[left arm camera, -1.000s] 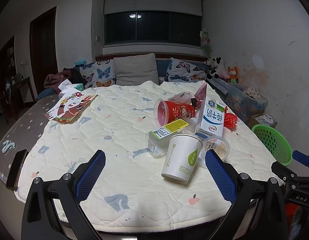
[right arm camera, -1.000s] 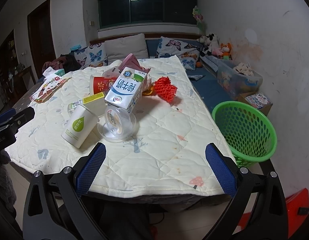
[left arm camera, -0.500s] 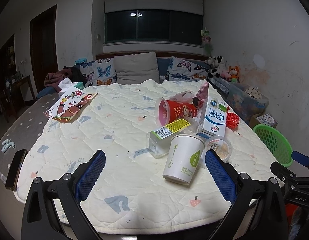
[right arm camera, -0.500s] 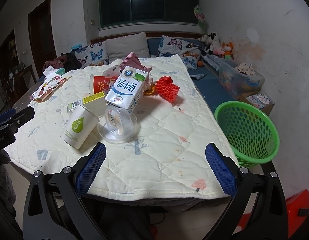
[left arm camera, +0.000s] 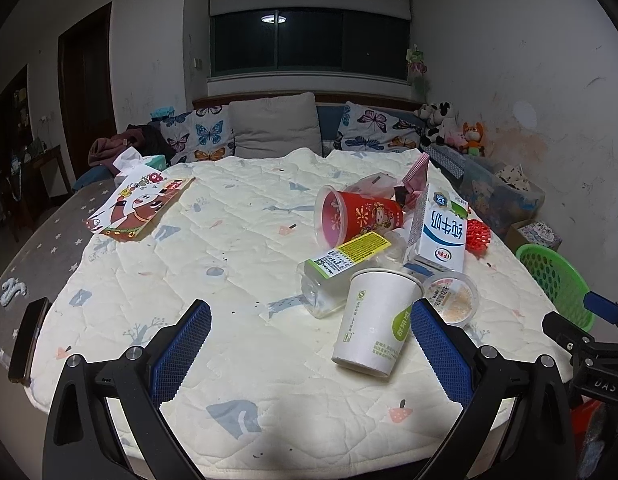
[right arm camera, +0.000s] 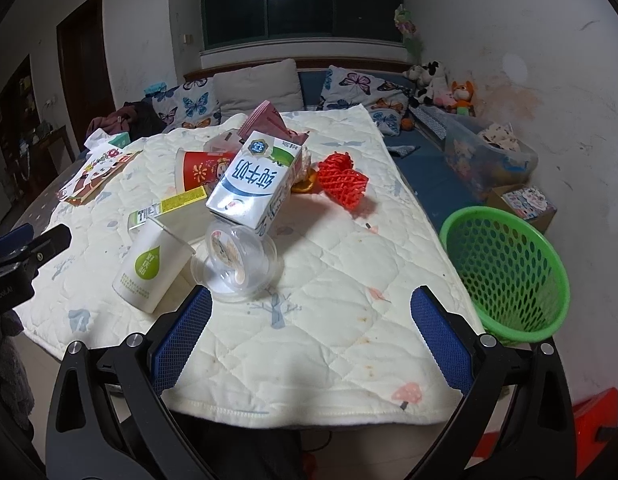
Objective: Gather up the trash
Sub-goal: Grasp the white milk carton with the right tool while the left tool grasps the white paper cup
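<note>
The trash lies in one heap on the quilted table (right arm camera: 341, 304): a white paper cup (right arm camera: 153, 266) on its side, a clear lidded cup (right arm camera: 235, 260), a blue-white milk carton (right arm camera: 255, 182). Both the left gripper (left arm camera: 309, 344) and the right gripper (right arm camera: 311, 332) stand wide apart, holding nothing.

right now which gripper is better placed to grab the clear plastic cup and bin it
Right gripper: open, the clear plastic cup lies just ahead, and the green basket sits on its side.

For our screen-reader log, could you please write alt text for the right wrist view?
Open right tongs hover empty over a quilted table with a white paper cup, clear plastic cup and milk carton; green basket stands beside it.
</note>
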Motion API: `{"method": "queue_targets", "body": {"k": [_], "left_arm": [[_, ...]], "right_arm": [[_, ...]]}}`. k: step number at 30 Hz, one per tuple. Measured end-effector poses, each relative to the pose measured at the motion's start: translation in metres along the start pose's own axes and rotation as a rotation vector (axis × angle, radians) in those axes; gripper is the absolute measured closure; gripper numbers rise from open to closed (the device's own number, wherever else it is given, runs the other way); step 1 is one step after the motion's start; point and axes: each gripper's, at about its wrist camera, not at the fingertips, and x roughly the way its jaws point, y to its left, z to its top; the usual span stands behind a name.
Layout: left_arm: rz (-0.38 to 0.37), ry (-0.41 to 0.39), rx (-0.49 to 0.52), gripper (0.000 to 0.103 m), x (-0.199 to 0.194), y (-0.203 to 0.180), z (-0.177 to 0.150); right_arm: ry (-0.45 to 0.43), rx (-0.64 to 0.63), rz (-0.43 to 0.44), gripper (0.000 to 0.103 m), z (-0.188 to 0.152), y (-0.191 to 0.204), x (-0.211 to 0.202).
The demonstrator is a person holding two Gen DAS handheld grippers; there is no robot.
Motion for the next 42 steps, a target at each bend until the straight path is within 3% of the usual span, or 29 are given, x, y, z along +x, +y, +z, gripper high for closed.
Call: {"method": "queue_targets", "body": {"k": [24,42], "left_arm": [[-0.009,0.095,0.005,0.006,0.045,-0.002,0.013],[-0.055,0.173,0.022,0.006,0.066,-0.010,0.011]], "right_arm": [[0.048,-0.032,0.031,0.004,0.033,0.010,0.047],[0.090,0.012,0.116,0.004,0.073,0.024,0.089]]}}
